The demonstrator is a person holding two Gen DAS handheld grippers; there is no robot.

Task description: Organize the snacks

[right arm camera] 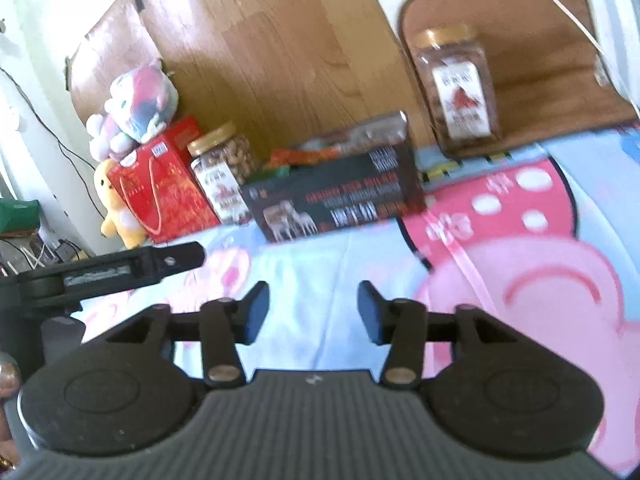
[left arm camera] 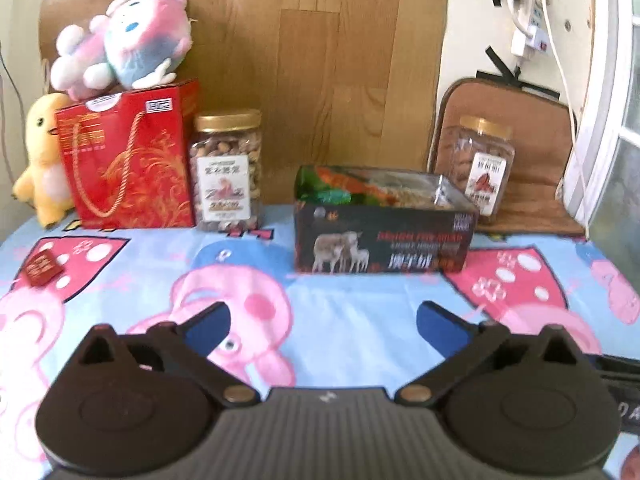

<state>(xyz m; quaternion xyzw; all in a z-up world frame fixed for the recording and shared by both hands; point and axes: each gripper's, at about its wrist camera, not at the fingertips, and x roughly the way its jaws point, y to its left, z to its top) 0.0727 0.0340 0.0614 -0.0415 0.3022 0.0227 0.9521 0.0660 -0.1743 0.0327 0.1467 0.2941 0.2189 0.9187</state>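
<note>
A dark open box (left arm camera: 384, 246) with sheep pictures holds several snack packets (left arm camera: 352, 188) and stands at the table's back middle; it also shows in the right wrist view (right arm camera: 340, 200). A small red packet (left arm camera: 42, 270) lies on the cloth at the left. A gold-lidded nut jar (left arm camera: 227, 170) stands left of the box, and a second jar (left arm camera: 484, 164) stands at the back right on a brown cushion. My left gripper (left arm camera: 322, 322) is open and empty, short of the box. My right gripper (right arm camera: 313, 312) is open and empty above the cloth.
A red gift bag (left arm camera: 128, 160) with a pink plush toy (left arm camera: 124, 40) on top and a yellow plush duck (left arm camera: 42, 160) stand at the back left. A brown cushion (left arm camera: 532, 148) leans at the back right. A cartoon tablecloth (left arm camera: 360, 320) covers the table. The left gripper's finger (right arm camera: 152, 264) shows at the left.
</note>
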